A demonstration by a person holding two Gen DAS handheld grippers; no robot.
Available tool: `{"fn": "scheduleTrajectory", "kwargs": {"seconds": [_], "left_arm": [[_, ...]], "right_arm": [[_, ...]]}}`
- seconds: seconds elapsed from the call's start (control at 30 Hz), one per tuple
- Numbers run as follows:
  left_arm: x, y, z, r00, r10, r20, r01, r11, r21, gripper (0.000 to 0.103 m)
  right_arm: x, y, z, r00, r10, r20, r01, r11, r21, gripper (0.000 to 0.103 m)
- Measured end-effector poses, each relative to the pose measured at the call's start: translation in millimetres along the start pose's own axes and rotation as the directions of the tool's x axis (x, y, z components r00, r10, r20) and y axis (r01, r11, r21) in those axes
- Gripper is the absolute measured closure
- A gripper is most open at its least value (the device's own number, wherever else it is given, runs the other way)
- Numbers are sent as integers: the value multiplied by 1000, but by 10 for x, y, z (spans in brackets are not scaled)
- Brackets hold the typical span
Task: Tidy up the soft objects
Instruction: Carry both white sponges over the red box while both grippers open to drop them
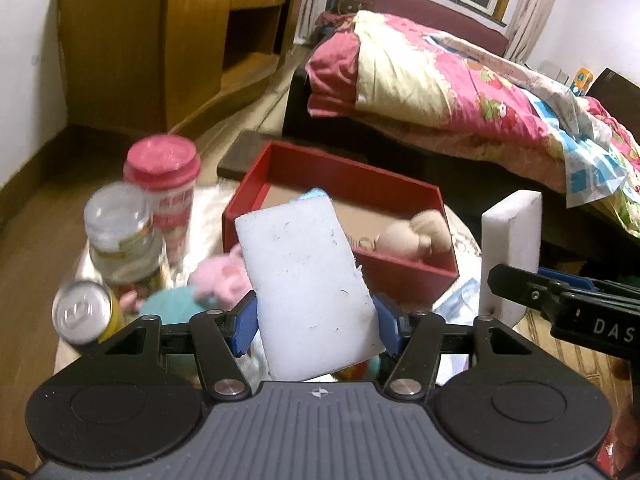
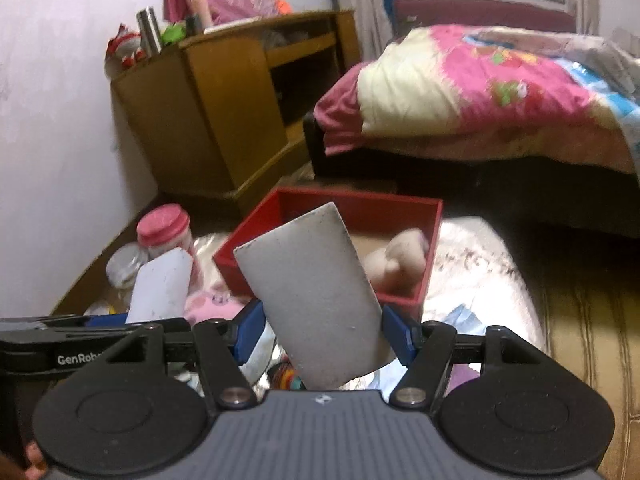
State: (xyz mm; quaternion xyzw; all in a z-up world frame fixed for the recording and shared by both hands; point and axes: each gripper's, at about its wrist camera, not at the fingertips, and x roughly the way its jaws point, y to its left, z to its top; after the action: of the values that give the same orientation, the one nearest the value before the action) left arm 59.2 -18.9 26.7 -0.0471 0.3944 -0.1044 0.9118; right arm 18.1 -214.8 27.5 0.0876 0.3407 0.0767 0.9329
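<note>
Above a cluttered low table w/ a shiny cover (image 1: 208, 216), both claws hang lifted, each clamped on a white sponge block. L gripper (image 1: 316, 320) has its blue pads pressed on the sides of its sponge (image 1: 308, 284), which tilts up and leans left, its top edge overlapping the near-left wall of the red box (image 1: 404, 268) in the pic. R gripper (image 2: 322, 330) pinches the second sponge (image 2: 312, 300) the same way, also tilted, its top over the box's near-left part. Box is open-topped, w/ a beige plush (image 1: 416, 236) lying at its right end; the rest of its floor that shows is bare cardboard, so room inside on the left and back. Box's near wall sits just past both sponges. Left of the box it's tight: pink-lidded cup (image 1: 164, 184), clear bottle (image 1: 120, 236) and a can (image 1: 82, 316) crowd together, w/ a pink plush (image 1: 224, 276) lying between them and the box. Right of the box the table cover runs bare to its rounded edge. L view alone shows the can and the other sponge standing upright at right (image 1: 512, 248) in the R claw's black frame. R view alone shows the wooden cabinet's (image 2: 208, 112) top w/ its clutter, and the L sponge from the side (image 2: 164, 288). Bed w/ pink quilt (image 2: 480, 88) is well behind the table.
</note>
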Motion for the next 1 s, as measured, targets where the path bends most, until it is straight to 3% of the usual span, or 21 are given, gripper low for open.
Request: {"fn": "scheduleTrajectory", "kwargs": {"seconds": [0.33, 0.53, 0.73, 1.0], "left_arm": [[189, -76, 177, 1000, 13, 24, -13, 1000, 21, 43], [424, -157, 360, 999, 26, 30, -27, 998, 53, 43], [881, -211, 623, 999, 20, 25, -21, 999, 47, 43], [1558, -180, 885, 996, 85, -15, -84, 995, 57, 36]], "right_arm": [[141, -22, 171, 992, -95, 88, 97, 995, -17, 62], [357, -100, 294, 991, -94, 95, 93, 996, 12, 62], [815, -172, 481, 991, -116, 68, 116, 993, 15, 62], [1411, -345, 593, 991, -131, 37, 130, 991, 38, 59]]}}
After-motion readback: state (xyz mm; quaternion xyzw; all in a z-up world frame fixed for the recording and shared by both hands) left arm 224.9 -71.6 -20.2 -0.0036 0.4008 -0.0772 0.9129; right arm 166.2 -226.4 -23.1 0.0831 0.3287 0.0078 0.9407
